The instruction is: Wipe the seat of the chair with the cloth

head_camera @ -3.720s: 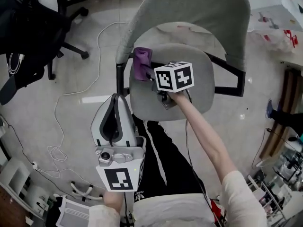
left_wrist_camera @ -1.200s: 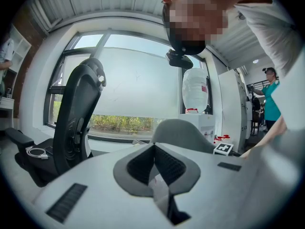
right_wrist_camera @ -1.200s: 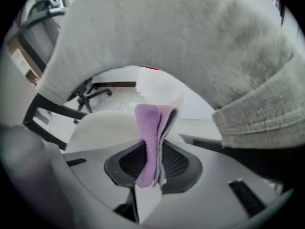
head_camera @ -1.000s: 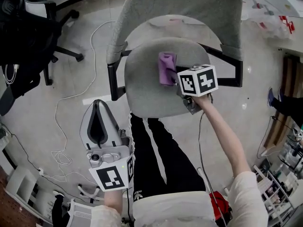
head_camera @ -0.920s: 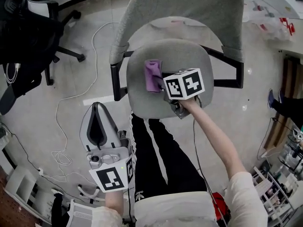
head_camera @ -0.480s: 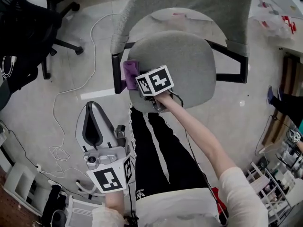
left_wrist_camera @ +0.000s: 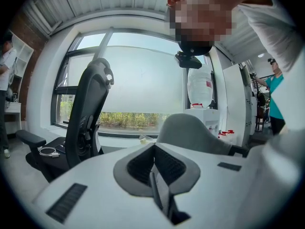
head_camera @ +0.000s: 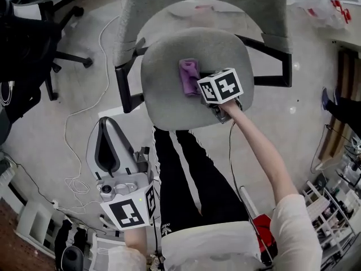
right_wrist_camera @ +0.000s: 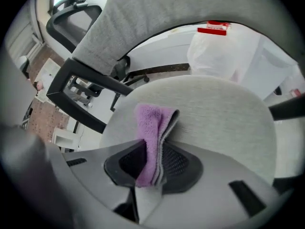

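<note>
Cloth (right_wrist_camera: pixel 152 123) rests on the seat (right_wrist_camera: pixel 224 109), pinched in the right gripper (right_wrist_camera: pixel 151 149) jaws (left gripper (left_wrist_camera: pixel 153 149) jaws pressed together).

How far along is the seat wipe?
Done: the purple cloth is clamped in the right gripper, and earlier passes reached the left edge of the grey seat. In hand: cloth now near the seat's middle. Left: likely the right side and front; the left gripper is shut, empty.

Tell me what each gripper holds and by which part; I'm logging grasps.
The right gripper is shut on the purple cloth, pinching its folded near end. The left gripper is shut, empty.
</note>
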`<state>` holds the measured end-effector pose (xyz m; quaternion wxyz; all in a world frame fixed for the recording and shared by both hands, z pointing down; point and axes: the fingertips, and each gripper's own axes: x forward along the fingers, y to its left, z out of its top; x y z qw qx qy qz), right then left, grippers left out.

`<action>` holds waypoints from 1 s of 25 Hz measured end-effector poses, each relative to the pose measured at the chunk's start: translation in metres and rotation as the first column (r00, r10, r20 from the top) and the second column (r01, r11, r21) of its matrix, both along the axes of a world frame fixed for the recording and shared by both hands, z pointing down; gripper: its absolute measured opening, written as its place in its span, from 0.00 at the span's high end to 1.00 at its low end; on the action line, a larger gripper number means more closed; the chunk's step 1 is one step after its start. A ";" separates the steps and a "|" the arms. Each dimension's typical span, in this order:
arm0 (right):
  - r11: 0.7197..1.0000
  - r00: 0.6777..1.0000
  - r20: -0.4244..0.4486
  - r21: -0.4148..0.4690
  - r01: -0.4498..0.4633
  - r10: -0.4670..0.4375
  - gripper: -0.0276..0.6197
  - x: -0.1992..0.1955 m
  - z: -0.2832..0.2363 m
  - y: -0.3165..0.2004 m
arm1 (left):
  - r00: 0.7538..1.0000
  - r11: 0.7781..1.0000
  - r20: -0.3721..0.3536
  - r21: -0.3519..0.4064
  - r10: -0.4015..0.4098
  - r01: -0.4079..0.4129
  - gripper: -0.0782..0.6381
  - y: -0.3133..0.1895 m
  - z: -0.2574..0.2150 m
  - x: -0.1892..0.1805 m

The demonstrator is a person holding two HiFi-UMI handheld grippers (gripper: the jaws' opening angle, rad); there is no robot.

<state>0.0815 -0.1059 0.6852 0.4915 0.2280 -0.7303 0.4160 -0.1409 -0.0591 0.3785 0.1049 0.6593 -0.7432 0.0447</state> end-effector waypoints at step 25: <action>0.967 0.859 -0.494 0.254 -0.008 0.136 0.82 0.207 -0.018 -0.071 | 0.987 0.988 0.021 -0.011 0.157 -0.156 0.87 -0.030 -0.004 0.052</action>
